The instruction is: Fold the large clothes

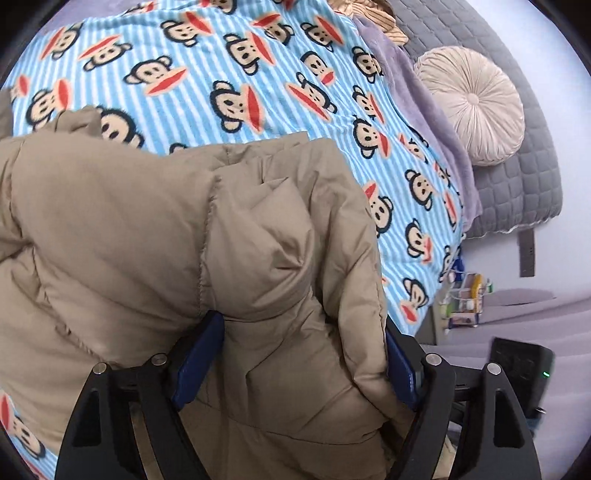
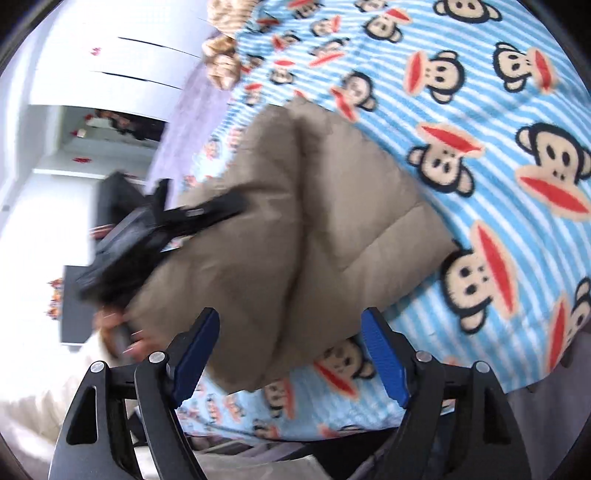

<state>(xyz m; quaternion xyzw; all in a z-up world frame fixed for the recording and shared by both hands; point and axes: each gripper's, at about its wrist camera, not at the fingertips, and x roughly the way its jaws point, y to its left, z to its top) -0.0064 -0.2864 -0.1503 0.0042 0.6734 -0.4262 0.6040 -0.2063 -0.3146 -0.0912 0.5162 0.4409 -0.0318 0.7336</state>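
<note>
A tan puffer jacket [image 1: 147, 229] lies bunched on a blue striped monkey-print blanket [image 1: 229, 74]. My left gripper [image 1: 299, 354] stands wide open, and a thick fold of the jacket bulges between its blue pads, touching both. In the right wrist view the same jacket [image 2: 314, 206] lies doubled over on the blanket [image 2: 498, 147]. The left gripper [image 2: 221, 208] shows there blurred at the jacket's left edge, with a hand [image 2: 118, 332] below it. My right gripper [image 2: 291, 347] is open and hovers over the jacket's near corner, holding nothing.
A round pleated cushion [image 1: 472, 107] rests on a grey quilted cover [image 1: 517, 177] to the right of the bed. A purple sheet [image 1: 424, 110] edges the blanket. A black device [image 1: 521, 365] with a green light sits low right. A striped tan garment [image 1: 369, 14] lies at the far end.
</note>
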